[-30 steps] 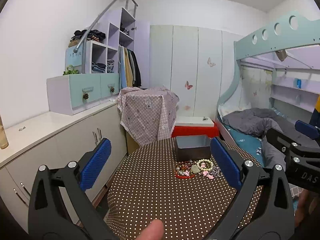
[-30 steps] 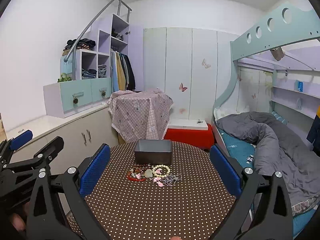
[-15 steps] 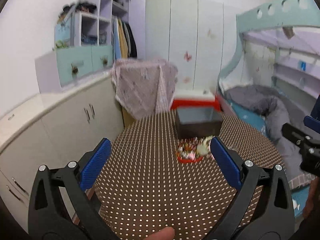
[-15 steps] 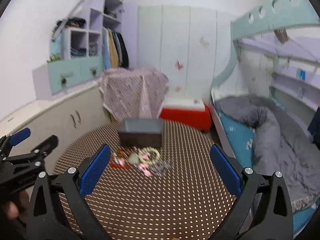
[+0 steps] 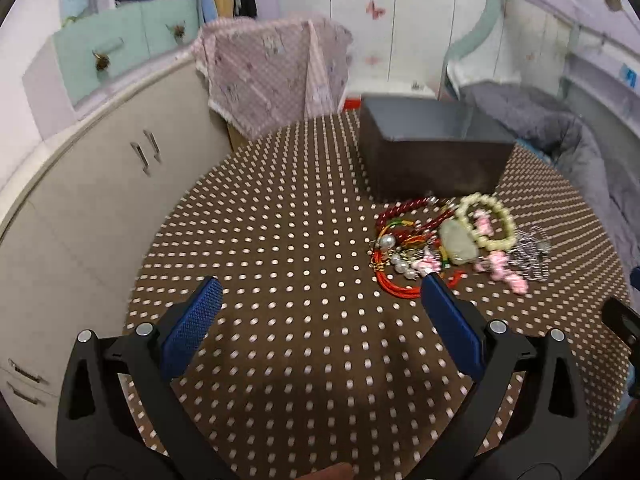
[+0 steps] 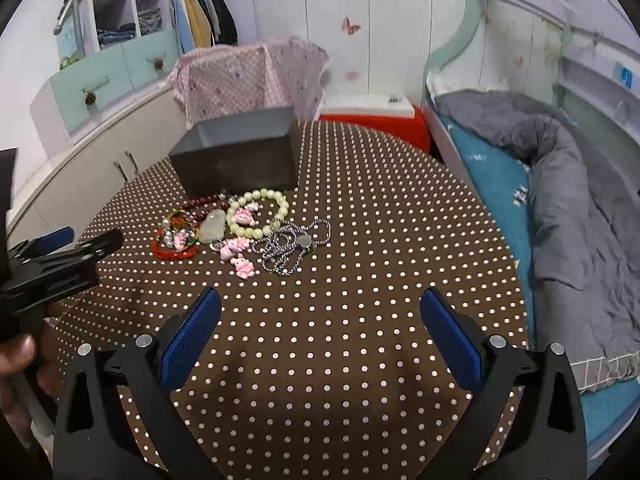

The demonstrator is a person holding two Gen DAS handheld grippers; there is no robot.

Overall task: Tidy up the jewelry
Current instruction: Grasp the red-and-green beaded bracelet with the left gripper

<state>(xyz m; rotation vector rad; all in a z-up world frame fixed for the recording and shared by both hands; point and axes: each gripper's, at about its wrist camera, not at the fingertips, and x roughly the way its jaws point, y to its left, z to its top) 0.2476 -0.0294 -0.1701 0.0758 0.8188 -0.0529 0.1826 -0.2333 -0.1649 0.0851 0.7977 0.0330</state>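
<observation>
A pile of jewelry lies on the brown dotted tablecloth (image 5: 280, 240) in front of an open dark grey box (image 5: 432, 152), seen also in the right wrist view (image 6: 240, 160). The pile holds a cream bead bracelet (image 6: 258, 214), a dark red bead string (image 5: 404, 208), red cords (image 5: 396, 284), a pale stone pendant (image 6: 212, 230), pink charms (image 6: 238, 258) and a silver chain (image 6: 294, 246). My left gripper (image 5: 320, 300) is open and empty, just short of the pile. My right gripper (image 6: 320, 312) is open and empty, nearer than the pile.
A cream cabinet (image 5: 80, 208) stands left of the round table. A cloth-covered stand (image 5: 276, 76) and a red stool (image 6: 380, 120) are behind it. A bunk bed with a grey duvet (image 6: 568, 200) runs along the right.
Both grippers have tilted down and moved in toward the table, so the jewelry and box look much larger and closer. Both stayed open.
</observation>
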